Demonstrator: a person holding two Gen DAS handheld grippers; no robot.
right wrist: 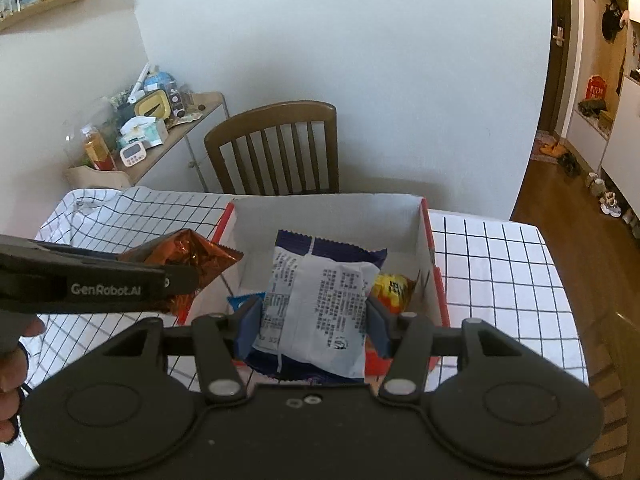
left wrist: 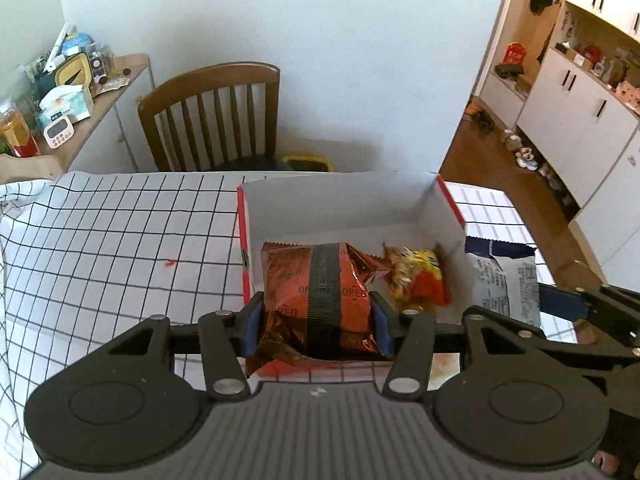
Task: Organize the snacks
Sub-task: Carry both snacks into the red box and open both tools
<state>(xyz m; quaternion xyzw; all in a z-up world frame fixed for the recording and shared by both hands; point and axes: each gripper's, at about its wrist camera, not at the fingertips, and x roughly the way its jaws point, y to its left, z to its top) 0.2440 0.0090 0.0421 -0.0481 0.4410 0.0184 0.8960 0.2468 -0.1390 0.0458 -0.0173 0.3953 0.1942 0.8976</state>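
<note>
Foil crinkled in both our grips: our left gripper [left wrist: 318,322] was clamped on the orange Oreo pack [left wrist: 316,300], and our right gripper [right wrist: 312,328] pinched the white-and-blue packet [right wrist: 320,312], jaws partly closed on each. Both hung over the red-edged white box [right wrist: 332,216], where a yellow snack [right wrist: 394,290] already lay. We judged sorting roughly midway, with these two still unplaced.
</note>
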